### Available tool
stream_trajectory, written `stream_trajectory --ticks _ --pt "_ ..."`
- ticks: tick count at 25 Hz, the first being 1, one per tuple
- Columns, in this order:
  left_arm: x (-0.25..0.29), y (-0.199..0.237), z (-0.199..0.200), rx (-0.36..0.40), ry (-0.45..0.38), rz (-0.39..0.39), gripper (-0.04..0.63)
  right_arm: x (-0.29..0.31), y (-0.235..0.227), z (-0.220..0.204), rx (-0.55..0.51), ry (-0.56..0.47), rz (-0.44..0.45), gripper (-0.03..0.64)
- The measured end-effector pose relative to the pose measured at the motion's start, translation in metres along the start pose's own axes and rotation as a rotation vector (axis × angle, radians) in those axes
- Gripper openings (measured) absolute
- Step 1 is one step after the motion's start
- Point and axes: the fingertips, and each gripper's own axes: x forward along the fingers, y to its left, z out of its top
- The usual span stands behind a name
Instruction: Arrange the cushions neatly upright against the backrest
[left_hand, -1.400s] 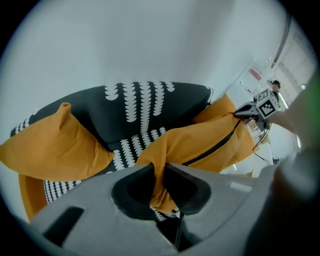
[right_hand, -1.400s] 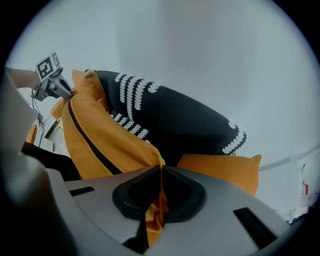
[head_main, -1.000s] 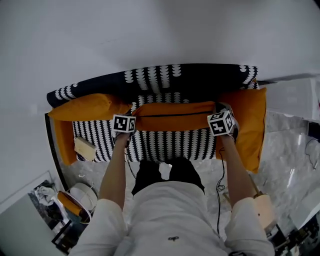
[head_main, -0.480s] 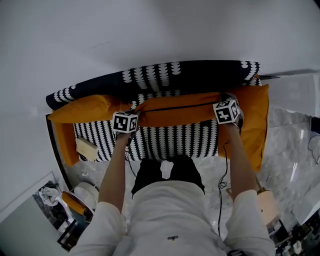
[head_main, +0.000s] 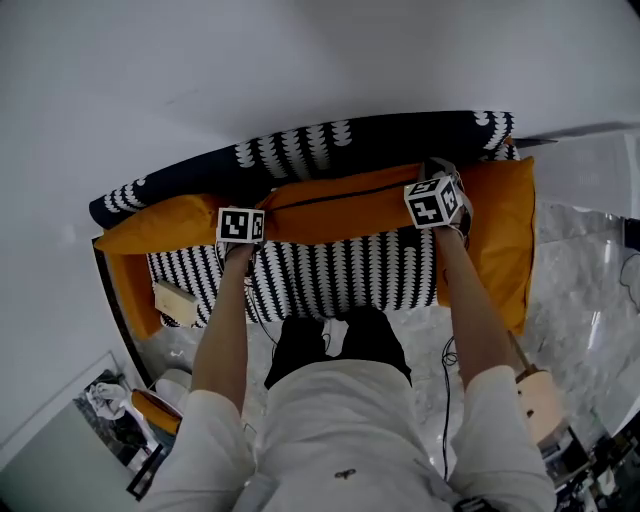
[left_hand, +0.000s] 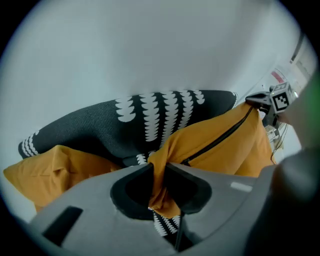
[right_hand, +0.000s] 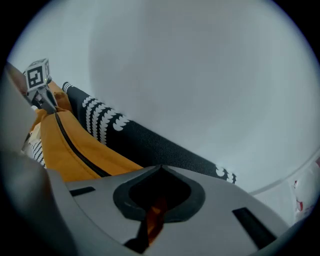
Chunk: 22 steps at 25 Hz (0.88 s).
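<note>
Orange fabric covers the long cushion with a black zip, which lies in the head view along the foot of the black-and-white patterned sofa backrest, above the striped seat. The left tool is at its left end and the right tool at its right end. A second orange cushion lies to the left; a third orange cushion stands at the sofa's right end.

In the left gripper view, the left tool's jaws are narrow, pinching the long cushion's corner, with the backrest just behind.

In the right gripper view, the right tool's jaws meet at the tips, clamping a fold of the same orange fabric.
</note>
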Motion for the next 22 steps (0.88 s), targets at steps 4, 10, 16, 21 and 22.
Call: stream_trajectory --ticks 4,10,16,21,22 --pt "-0.013 0.007 0.008 -0.002 -0.099 0.014 0.104 0.004 0.011 0.023 -0.063 -0.024 0.045 0.009" --pt "-0.026 0.002 0.016 0.183 -0.146 0.130 0.140 -0.002 0.021 -0.002 -0.058 0.016 0.083 0.009" --pt "-0.050 0.013 0.021 0.182 -0.228 0.218 0.147 -0.035 0.029 -0.005 -0.086 -0.053 0.054 0.009" --pt "-0.077 0.003 0.012 0.181 -0.282 0.216 0.147 -0.076 0.046 -0.020 -0.024 -0.107 0.076 0.009" --pt "-0.082 -0.002 0.009 0.179 -0.295 0.213 0.147 -0.085 0.051 -0.025 -0.006 -0.115 0.085 0.009"
